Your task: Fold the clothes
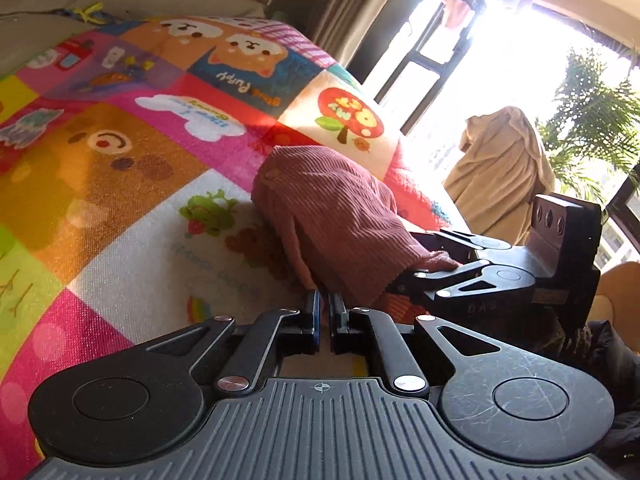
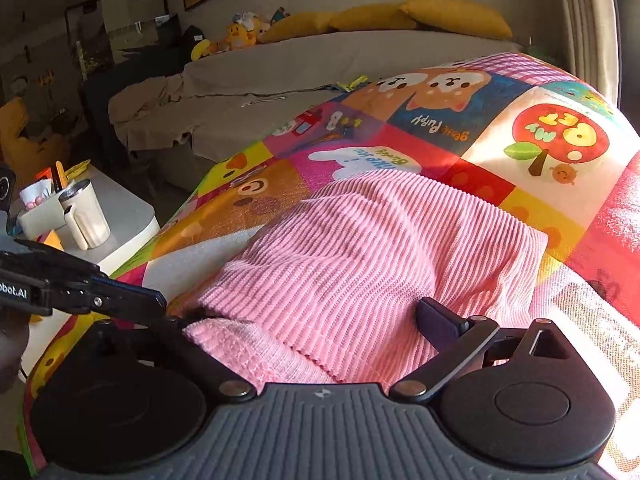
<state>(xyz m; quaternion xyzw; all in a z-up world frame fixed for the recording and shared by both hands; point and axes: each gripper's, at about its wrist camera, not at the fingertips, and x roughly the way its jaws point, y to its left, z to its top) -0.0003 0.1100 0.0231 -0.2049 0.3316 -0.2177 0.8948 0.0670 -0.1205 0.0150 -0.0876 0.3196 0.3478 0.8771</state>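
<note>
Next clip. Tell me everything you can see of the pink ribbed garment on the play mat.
The pink ribbed garment is a soft, corduroy-like knit, bunched into a rumpled mound, not laid flat. It lies on the colourful cartoon play mat. A flatter stitched hem shows at its near edge. The right gripper stands open with cloth between its fingers; the left gripper, nearly closed, sits beside the garment's edge; whether it pinches any cloth is unclear.

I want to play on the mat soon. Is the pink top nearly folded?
Partly. The pink ribbed top already looks doubled over into a bunched, humped bundle on the cartoon play mat. The right claw is spread wide with cloth between its fingers; the left claw is nearly shut beside the top's edge. It still needs flattening and tidying.
</note>
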